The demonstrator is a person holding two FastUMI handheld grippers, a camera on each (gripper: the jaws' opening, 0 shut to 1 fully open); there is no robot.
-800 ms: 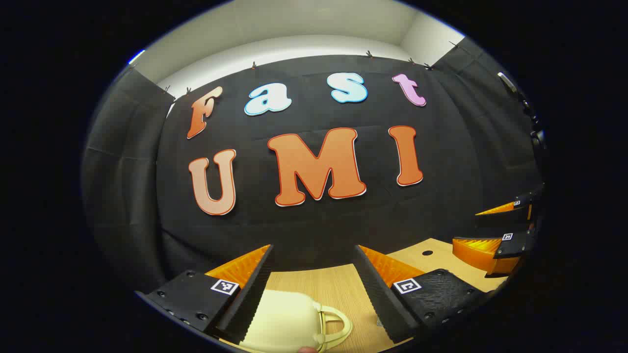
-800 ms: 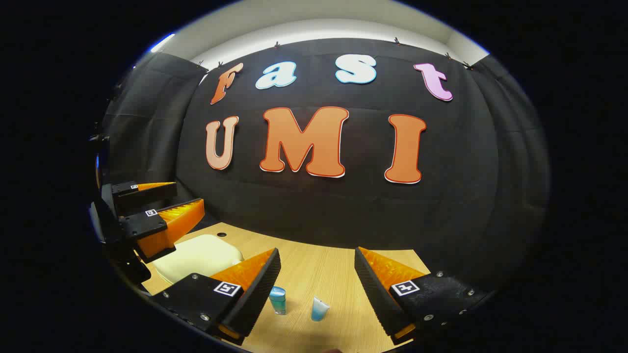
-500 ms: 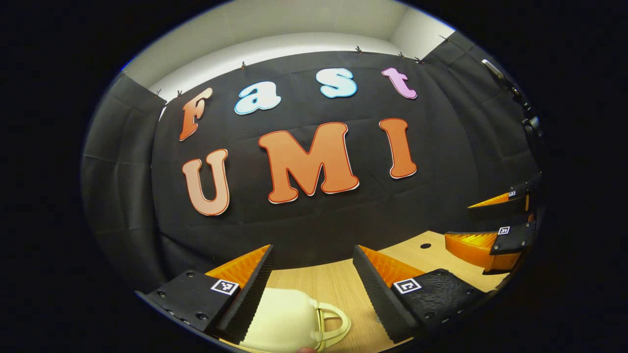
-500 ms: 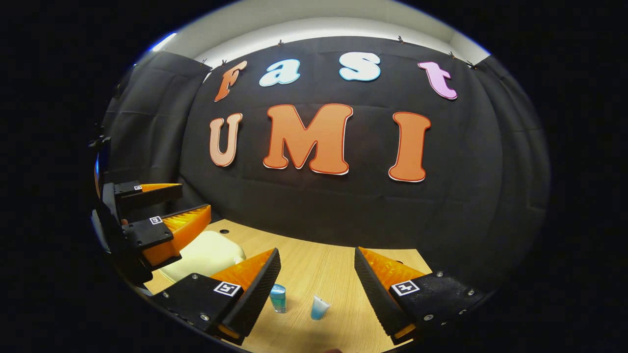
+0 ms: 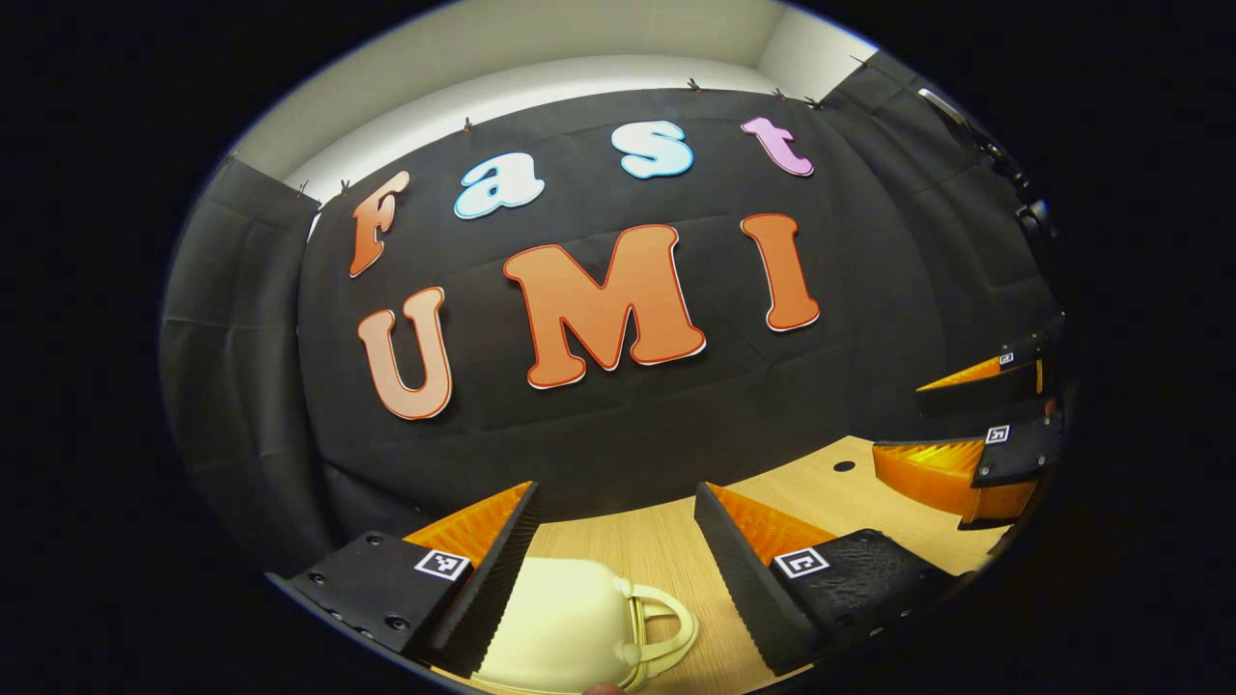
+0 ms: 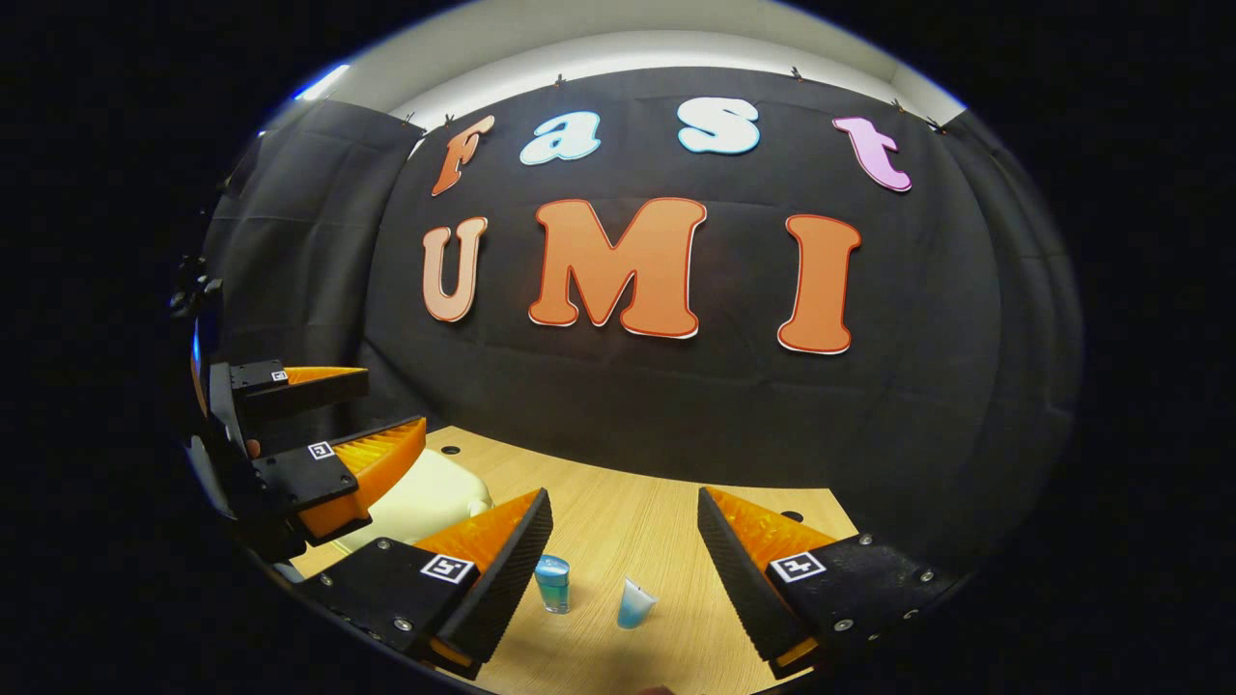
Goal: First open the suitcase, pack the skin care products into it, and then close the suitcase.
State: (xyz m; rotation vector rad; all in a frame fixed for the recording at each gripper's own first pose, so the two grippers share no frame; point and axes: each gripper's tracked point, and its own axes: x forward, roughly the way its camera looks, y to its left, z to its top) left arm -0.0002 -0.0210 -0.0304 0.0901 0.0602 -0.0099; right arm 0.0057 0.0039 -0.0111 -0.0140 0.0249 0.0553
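Small cream suitcase (image 5: 565, 627) lies closed on the wooden table (image 5: 657, 550), loop handle (image 5: 666, 632) pointing to the right in the left gripper view. It sits just below and between the fingers of the left hand-held gripper (image 5: 613, 565), which hangs above it w/ fingers spread wide and gripping nothing. Probably lined up like this to come down on the lid or handle end, since opening is step one and isn't done yet.

In the right gripper view the suitcase (image 6: 425, 497) is off to the left of the right hand-held gripper (image 6: 623, 569), partly hidden behind the left hand-held gripper (image 6: 333, 425), also seen wide there. The right one is spread wide too, empty, held above the table.

Skin care items stand just ahead of and between the right fingers: a small blue bottle (image 6: 552, 584) nearer its left finger, a small blue-white tube (image 6: 634, 604) beside it, cap down as far as I can tell. The two are near but apart, both well clear of the case. That split makes sense: left side handles the case, right side waits over the products to pick them once the lid's up.

Risk, by my read: case is light and rounded, may slide when the lid gets pried.
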